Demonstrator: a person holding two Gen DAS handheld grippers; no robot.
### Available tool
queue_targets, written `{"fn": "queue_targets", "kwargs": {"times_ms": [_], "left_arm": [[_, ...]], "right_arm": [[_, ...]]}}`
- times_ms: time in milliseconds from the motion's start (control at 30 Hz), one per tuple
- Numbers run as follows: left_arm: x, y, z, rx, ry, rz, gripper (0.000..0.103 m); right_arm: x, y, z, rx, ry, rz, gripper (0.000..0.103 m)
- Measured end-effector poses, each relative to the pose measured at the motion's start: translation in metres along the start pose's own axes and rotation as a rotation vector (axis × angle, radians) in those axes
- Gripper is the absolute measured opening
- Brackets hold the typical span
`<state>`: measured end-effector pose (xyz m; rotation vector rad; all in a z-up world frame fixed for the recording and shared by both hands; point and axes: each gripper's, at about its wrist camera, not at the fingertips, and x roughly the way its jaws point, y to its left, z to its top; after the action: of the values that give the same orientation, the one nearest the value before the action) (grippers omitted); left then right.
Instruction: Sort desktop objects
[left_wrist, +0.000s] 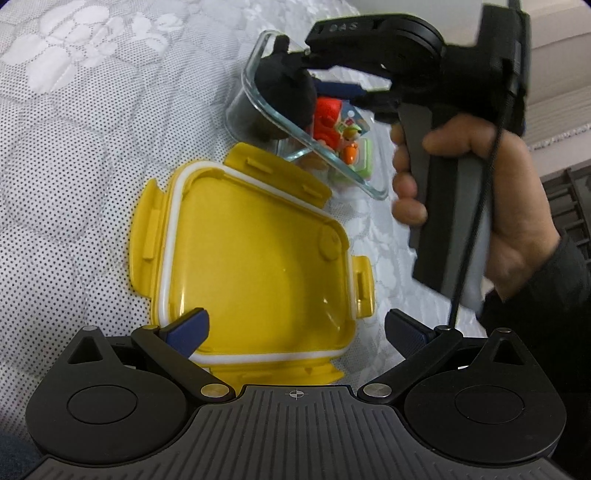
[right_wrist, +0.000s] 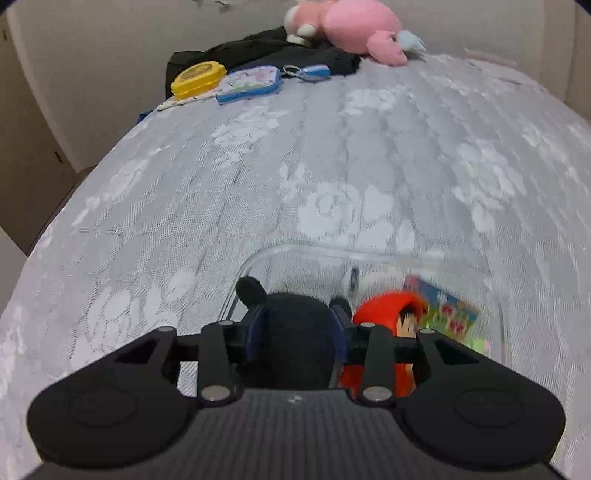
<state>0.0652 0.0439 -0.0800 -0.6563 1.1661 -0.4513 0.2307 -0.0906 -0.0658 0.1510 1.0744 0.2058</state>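
Observation:
A clear glass container (left_wrist: 255, 88) sits on the white quilted bed, also seen in the right wrist view (right_wrist: 369, 254). It holds a red figure (left_wrist: 327, 122) (right_wrist: 391, 314) and a small colourful toy pack (left_wrist: 354, 147) (right_wrist: 450, 314). My right gripper (right_wrist: 295, 325) (left_wrist: 317, 74) is shut on a black plush toy (right_wrist: 291, 332) (left_wrist: 284, 88) at the container's left rim. A yellow lid (left_wrist: 255, 266) lies upside down in front of the container. My left gripper (left_wrist: 295, 328) is open and empty just above the lid's near edge.
At the far end of the bed lie a yellow box (right_wrist: 197, 77), a blue floral pouch (right_wrist: 249, 83), a keyring (right_wrist: 306, 72), dark clothing (right_wrist: 266, 48) and a pink plush (right_wrist: 351, 26). A wall (right_wrist: 92, 55) runs behind.

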Motion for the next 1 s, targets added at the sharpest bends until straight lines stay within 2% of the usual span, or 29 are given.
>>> {"fn": "queue_targets", "kwargs": {"times_ms": [133,267,333,400,467,533,600,667,767,867,933,1000], "left_arm": [[0.004,0.004,0.004,-0.011,-0.006,-0.012,0.103],[-0.001,0.006,0.005,-0.024,-0.044,-0.031,0.103],[-0.008,0.007,0.006,-0.024,-0.082,-0.052,0.103],[-0.016,0.006,0.004,-0.015,-0.129,-0.06,0.103],[-0.02,0.003,0.003,-0.001,-0.154,-0.022,0.103],[-0.018,-0.003,0.003,0.027,-0.15,0.051,0.103],[-0.017,-0.014,0.0,0.089,-0.149,0.118,0.103],[-0.02,-0.026,-0.004,0.157,-0.152,0.165,0.103],[-0.027,-0.042,-0.012,0.26,-0.141,0.272,0.103],[-0.03,-0.048,-0.013,0.325,-0.126,0.397,0.103],[-0.033,-0.046,-0.011,0.333,-0.133,0.449,0.103],[-0.035,-0.043,-0.008,0.32,-0.152,0.462,0.103]], "right_arm": [[-0.006,0.0,-0.004,-0.02,-0.006,-0.003,0.046],[-0.037,-0.012,0.001,0.064,-0.059,0.015,0.043],[-0.071,-0.024,-0.003,0.088,-0.107,0.058,0.049],[-0.1,-0.039,-0.011,0.109,-0.115,0.077,0.074],[-0.121,-0.056,-0.024,0.139,-0.076,0.09,0.082],[-0.139,-0.073,-0.046,0.168,-0.051,0.096,0.081],[-0.157,-0.089,-0.071,0.202,-0.083,0.09,0.077],[-0.172,-0.105,-0.094,0.236,-0.114,0.086,0.077],[-0.177,-0.122,-0.12,0.264,-0.112,0.084,0.081],[-0.165,-0.127,-0.137,0.273,-0.082,0.003,0.08],[-0.154,-0.127,-0.144,0.263,-0.07,-0.044,0.072],[-0.142,-0.128,-0.151,0.258,-0.05,-0.074,0.055]]}}
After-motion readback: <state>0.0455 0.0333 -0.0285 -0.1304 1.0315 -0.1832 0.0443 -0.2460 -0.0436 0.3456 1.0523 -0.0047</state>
